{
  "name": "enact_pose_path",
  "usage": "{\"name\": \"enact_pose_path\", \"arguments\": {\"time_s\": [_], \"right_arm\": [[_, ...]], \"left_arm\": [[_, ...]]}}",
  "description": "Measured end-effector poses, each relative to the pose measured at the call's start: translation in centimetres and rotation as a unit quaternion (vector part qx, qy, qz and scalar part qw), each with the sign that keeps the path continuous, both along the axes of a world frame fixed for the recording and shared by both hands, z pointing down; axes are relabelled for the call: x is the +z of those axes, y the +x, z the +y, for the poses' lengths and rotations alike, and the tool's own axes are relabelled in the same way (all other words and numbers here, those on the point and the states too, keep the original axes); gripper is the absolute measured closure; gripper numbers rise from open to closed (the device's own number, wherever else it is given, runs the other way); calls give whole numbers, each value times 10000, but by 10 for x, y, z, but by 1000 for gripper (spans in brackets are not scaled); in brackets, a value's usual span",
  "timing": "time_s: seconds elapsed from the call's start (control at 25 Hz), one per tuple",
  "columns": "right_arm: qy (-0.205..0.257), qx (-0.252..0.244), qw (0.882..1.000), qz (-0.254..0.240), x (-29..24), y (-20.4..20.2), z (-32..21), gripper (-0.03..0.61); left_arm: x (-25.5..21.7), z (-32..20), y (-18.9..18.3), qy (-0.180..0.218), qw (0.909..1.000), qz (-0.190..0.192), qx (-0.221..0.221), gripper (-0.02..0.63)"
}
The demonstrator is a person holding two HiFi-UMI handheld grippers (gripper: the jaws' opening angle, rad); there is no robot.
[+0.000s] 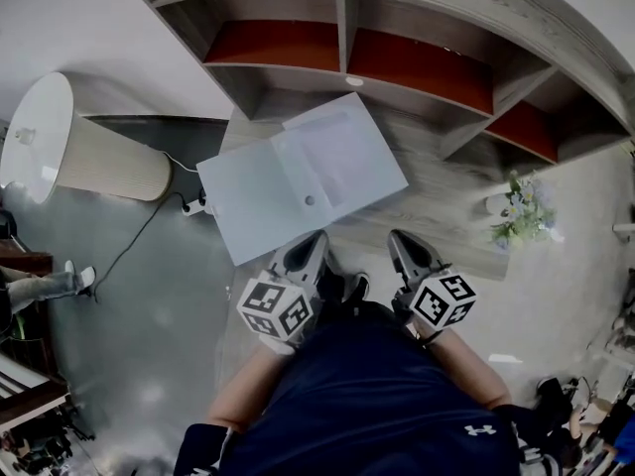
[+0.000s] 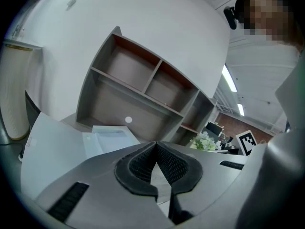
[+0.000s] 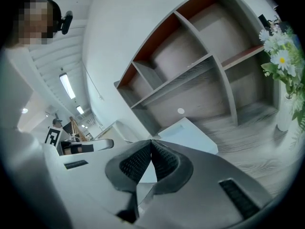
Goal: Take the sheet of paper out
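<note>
Hovering shut and empty, left gripper (image 1: pixel 317 241) and right gripper (image 1: pixel 399 238) hadn't reached the open folder (image 1: pixel 253 206) or its sheet of paper (image 1: pixel 337 157) yet; guess one needed opening next.

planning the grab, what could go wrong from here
The folder seems to overhang the desk at its left edge, so a push could slide it off. The left gripper and right gripper are both shut and empty, and the sheet of paper lies flat, so a pinch may drag the folder instead. The flower vase stands to the right, where a wide sweep might knock it.
</note>
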State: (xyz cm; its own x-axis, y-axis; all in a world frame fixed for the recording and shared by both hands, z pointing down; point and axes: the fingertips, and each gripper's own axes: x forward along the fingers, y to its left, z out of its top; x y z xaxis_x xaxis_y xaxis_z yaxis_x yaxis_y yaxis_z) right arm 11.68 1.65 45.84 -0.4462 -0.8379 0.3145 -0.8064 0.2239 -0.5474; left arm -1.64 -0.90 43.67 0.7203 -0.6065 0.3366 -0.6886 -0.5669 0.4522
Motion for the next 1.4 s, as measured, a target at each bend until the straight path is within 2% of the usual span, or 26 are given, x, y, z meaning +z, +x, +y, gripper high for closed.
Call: {"name": "enact_pose_path", "arguments": {"time_s": [0.2, 0.32, 0.48, 0.68, 0.72, 0.8, 0.84, 1.04, 1.16, 1.4], "right_arm": [[-170, 189, 9997, 37, 8, -5, -30, 565], [-247, 266, 9993, 89, 10, -9, -47, 565], [-295, 407, 9986, 180, 12, -12, -65, 565], [-421, 506, 9975, 238, 17, -19, -75, 565], [-450, 496, 9975, 238, 18, -20, -75, 565], [-521, 453, 9973, 234, 22, -19, -76, 565], [-555, 425, 9973, 217, 24, -19, -77, 565], [-612, 291, 9977, -40, 25, -12, -93, 565], [-629, 178, 9978, -55, 25, -10, -96, 565], [-790, 117, 9968, -10, 36, -2, -96, 565]], "left_arm": [[13, -35, -19, -82, 9999, 26, -89, 598], [26, -54, -28, -195, 9996, 204, 2, 598], [60, -81, -31, -630, 9968, 469, 154, 597], [110, -110, -30, -1233, 9910, 481, 176, 590], [120, -114, -28, -1364, 9894, 473, 171, 569], [139, -122, -23, -1644, 9849, 530, 132, 481], [147, -126, -21, -1787, 9820, 614, 80, 470], [187, -158, -17, -2441, 9635, 1040, -353, 455], [213, -168, -16, -2798, 9528, 1066, -506, 438], [237, -189, -12, -2953, 9483, 956, -659, 431]]}}
